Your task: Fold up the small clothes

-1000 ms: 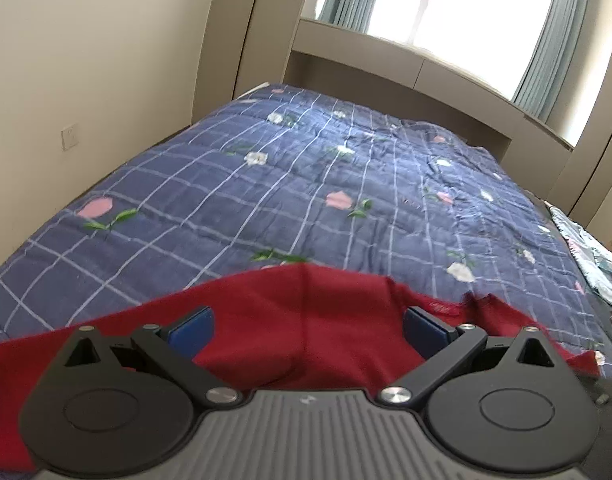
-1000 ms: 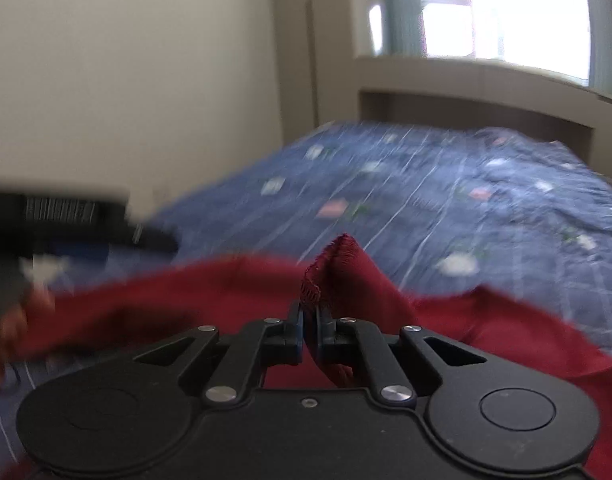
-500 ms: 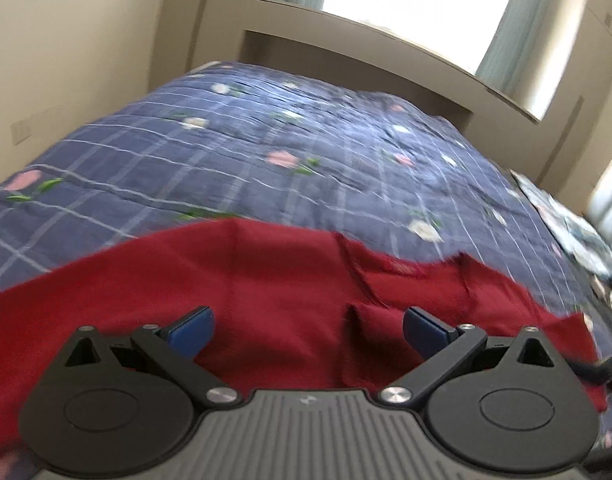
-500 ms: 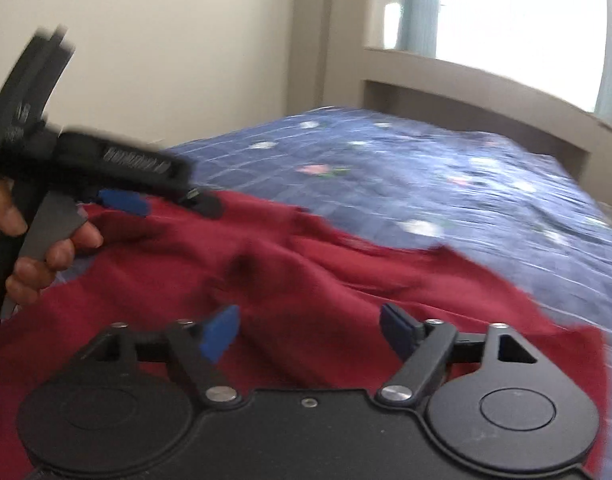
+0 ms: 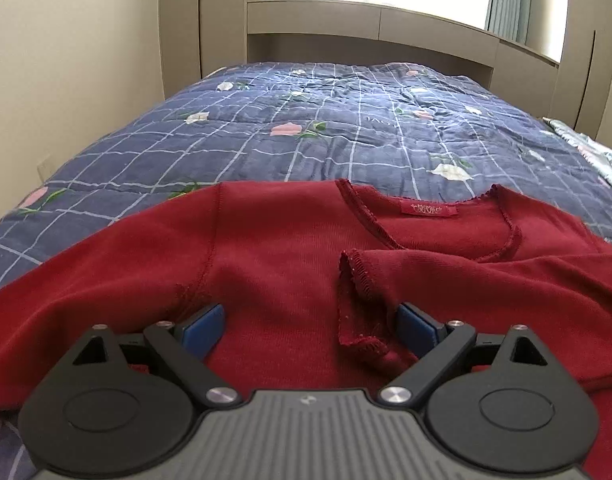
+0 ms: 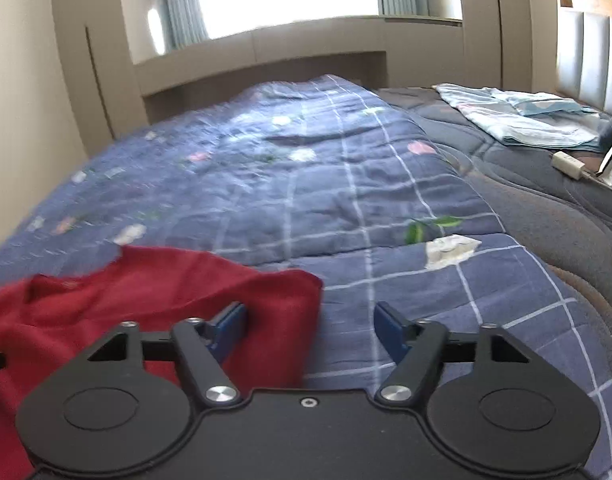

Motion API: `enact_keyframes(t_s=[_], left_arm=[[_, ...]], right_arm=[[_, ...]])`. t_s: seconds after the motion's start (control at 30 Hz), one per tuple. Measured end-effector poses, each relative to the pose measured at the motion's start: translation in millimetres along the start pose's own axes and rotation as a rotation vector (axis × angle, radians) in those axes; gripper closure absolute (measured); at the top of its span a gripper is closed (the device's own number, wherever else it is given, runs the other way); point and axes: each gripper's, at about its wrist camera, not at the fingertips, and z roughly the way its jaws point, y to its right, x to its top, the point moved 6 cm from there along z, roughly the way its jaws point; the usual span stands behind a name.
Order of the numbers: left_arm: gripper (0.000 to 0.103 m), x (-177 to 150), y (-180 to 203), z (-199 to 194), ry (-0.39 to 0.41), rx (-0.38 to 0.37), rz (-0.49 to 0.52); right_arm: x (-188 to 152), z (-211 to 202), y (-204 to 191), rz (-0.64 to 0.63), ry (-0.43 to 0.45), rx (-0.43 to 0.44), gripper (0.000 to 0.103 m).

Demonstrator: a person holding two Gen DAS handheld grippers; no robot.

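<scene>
A dark red long-sleeved top (image 5: pixel 274 264) lies flat on the blue checked quilt (image 5: pixel 345 120), neckline and label (image 5: pixel 427 210) facing up. Its right sleeve (image 5: pixel 485 272) is folded across the chest, cuff near the middle. My left gripper (image 5: pixel 309 326) is open and empty, low over the top's chest. My right gripper (image 6: pixel 309 326) is open and empty over the top's right edge (image 6: pixel 266 292), where red cloth meets the quilt (image 6: pixel 345 200).
The bed runs toward a beige window ledge (image 5: pixel 365 40). A wall (image 5: pixel 66 60) stands on the left. On the right, a dark mattress (image 6: pixel 545 208) carries light blue folded cloth (image 6: pixel 517 116) and a white charger (image 6: pixel 567 164).
My right gripper opened and let go of the red sleeve cuff, then swung right toward the top's edge. My left gripper stayed open and turned to face the top squarely.
</scene>
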Motion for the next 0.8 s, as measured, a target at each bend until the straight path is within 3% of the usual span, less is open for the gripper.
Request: enact_keyframes(t_s=[0.13, 0.33, 0.5, 0.67, 0.8], left_arm=[[0.005, -2, -2, 1, 0.005, 0.003, -0.008], [0.0, -6, -6, 4, 0.037, -0.002, -0.018], [0.0, -11, -6, 2, 0.097, -0.009, -0.014], [0.0, -11, -5, 1, 0.113, 0.001, -0.006], [0.0, -12, -4, 1, 0.117, 0.003, -0.004]], right_arm=[[-10, 11, 1, -0.091, 0.017, -0.127, 0.049], [-9, 7, 6, -0.093, 0.042, -0.144, 0.047], [-22, -46, -1, -0.177, 0.126, -0.139, 0.018], [-61, -99, -21, -0.275, 0.184, -0.104, 0.008], [-84, -96, -41, -0.391, 0.16, -0.152, 0.009]])
